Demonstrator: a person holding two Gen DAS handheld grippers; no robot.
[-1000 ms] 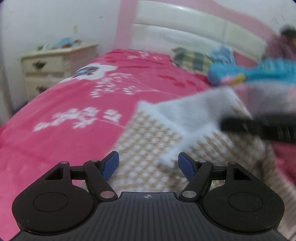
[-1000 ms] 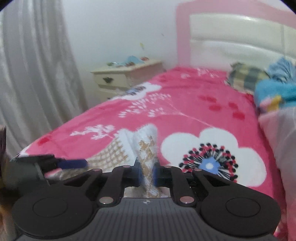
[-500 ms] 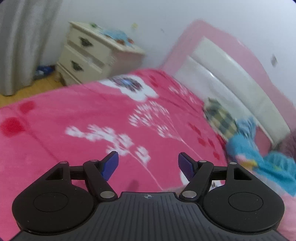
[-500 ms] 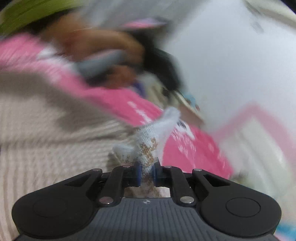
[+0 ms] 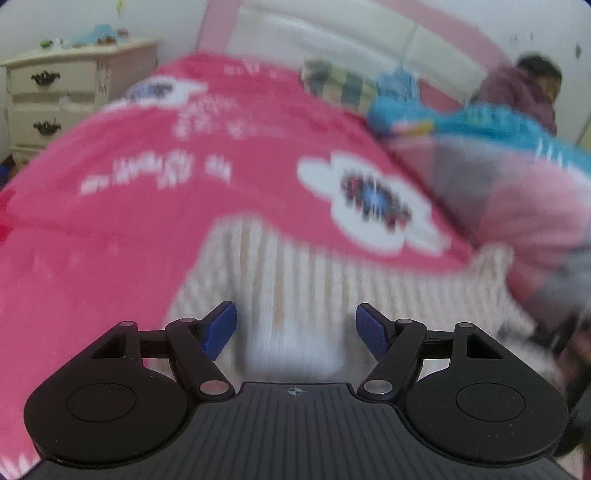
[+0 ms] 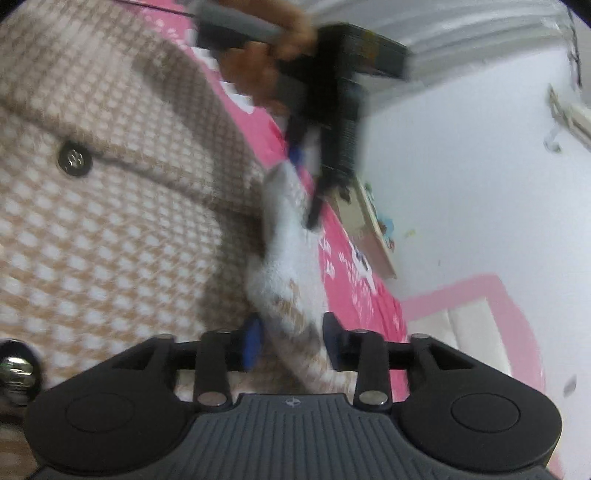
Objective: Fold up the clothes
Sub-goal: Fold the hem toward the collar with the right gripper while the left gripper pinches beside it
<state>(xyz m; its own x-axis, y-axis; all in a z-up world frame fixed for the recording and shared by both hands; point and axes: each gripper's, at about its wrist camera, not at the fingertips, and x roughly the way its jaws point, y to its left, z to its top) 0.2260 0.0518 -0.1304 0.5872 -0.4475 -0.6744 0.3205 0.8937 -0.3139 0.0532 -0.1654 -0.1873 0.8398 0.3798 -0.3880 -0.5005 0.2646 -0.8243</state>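
Observation:
A beige-and-white checked coat point(image 6: 110, 229) with a black button point(image 6: 75, 159) and white fleecy lining lies on the pink flowered bed point(image 5: 129, 192). In the right wrist view, my right gripper point(image 6: 291, 345) has its jaws parted, and a corner of the coat point(image 6: 291, 295) still runs between the fingers. A hand holds my left gripper point(image 6: 306, 177) just beyond, at the tip of that white corner. Seen from the left wrist, the left gripper point(image 5: 295, 328) is open and hovers over the blurred coat point(image 5: 314, 288) with nothing between its pads.
A cream nightstand point(image 5: 55, 96) stands at the far left beside the pink-and-white headboard point(image 5: 332, 33). A plaid pillow point(image 5: 340, 85) and a heap of blue and pink clothes point(image 5: 498, 147) fill the bed's right side. A grey curtain point(image 6: 480, 33) hangs behind.
My right gripper's jaws have widened around the coat corner they were pinching. The left gripper has swung back from the bare bed to above the coat, still open.

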